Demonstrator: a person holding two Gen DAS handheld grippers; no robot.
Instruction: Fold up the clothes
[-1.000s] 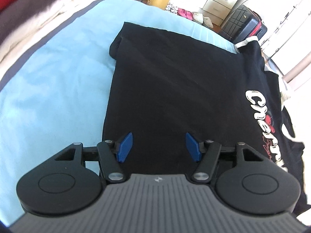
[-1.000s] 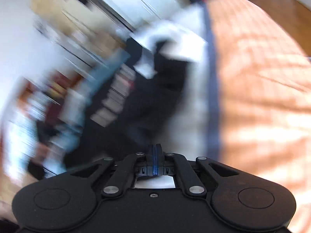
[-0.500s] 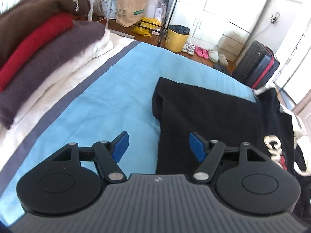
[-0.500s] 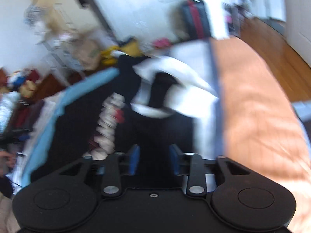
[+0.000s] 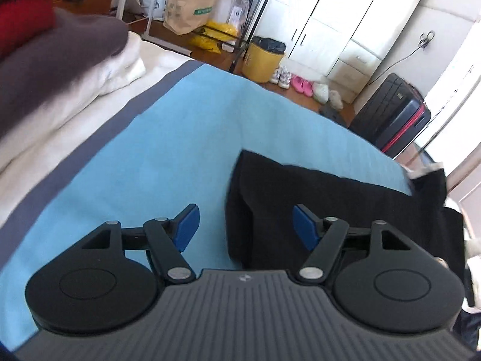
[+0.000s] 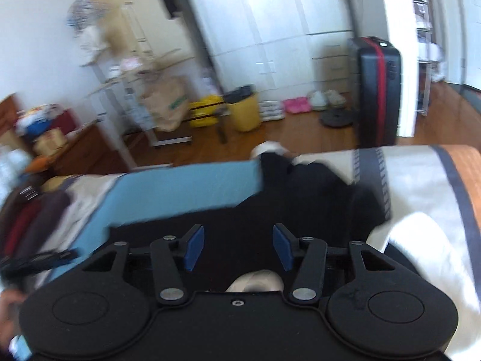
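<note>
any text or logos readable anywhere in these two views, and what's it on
None can be read in full.
Brown paper bag: a green printed strip, too small to read; blurred in the right wrist view too.
Left gripper: a small pale logo mark on its grey body, no letters.
Black t-shirt: no print shows in either view.
Black suitcase: a small badge, unreadable.

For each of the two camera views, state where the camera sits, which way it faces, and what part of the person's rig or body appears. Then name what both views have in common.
Left wrist: sits on the left gripper, looking down along its open blue fingers at the black T-shirt on the blue sheet; only the gripper shows.
Right wrist: sits on the right gripper, its jaws opening and empty, facing over the shirt toward the room; only the gripper shows clearly.
Shared: T-shirt, blue sheet, yellow bin, suitcase.
</note>
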